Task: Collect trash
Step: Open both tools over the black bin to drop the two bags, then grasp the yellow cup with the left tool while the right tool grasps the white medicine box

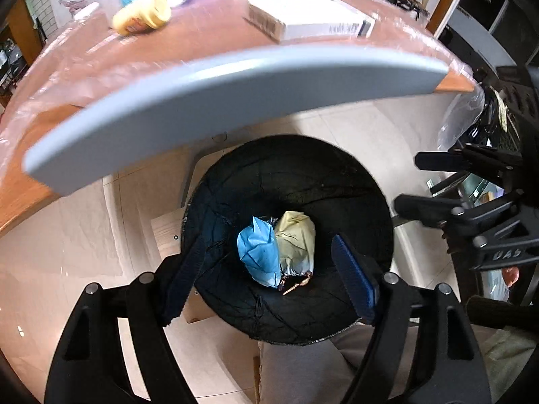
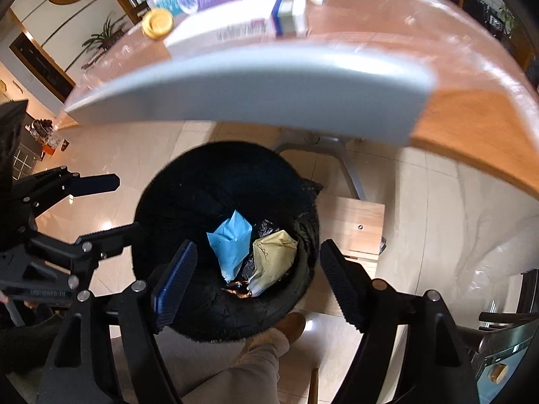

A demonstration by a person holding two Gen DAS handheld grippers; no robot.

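Observation:
A black-lined trash bin [image 1: 303, 181] stands on the floor below the table edge; it also shows in the right wrist view [image 2: 188, 188]. Inside lie a crumpled blue paper [image 1: 257, 256] [image 2: 230, 244], a crumpled pale yellow paper [image 1: 296, 242] [image 2: 273, 259] and a small brown wrapper [image 1: 296, 284] [image 2: 239, 291]. My left gripper [image 1: 269, 279] is open and empty right above the bin. My right gripper [image 2: 257, 282] is open and empty above the bin too. Each gripper shows in the other's view, the right [image 1: 409, 181] and the left [image 2: 116, 205], both open.
A wooden table [image 1: 209, 37] with a grey edge rail [image 1: 202, 101] holds a yellow bottle [image 1: 143, 13], a white box [image 1: 310, 20] and several packages. A wooden block [image 2: 353, 225] sits beside the bin. A person's leg and shoe [image 2: 289, 328] are near the bin.

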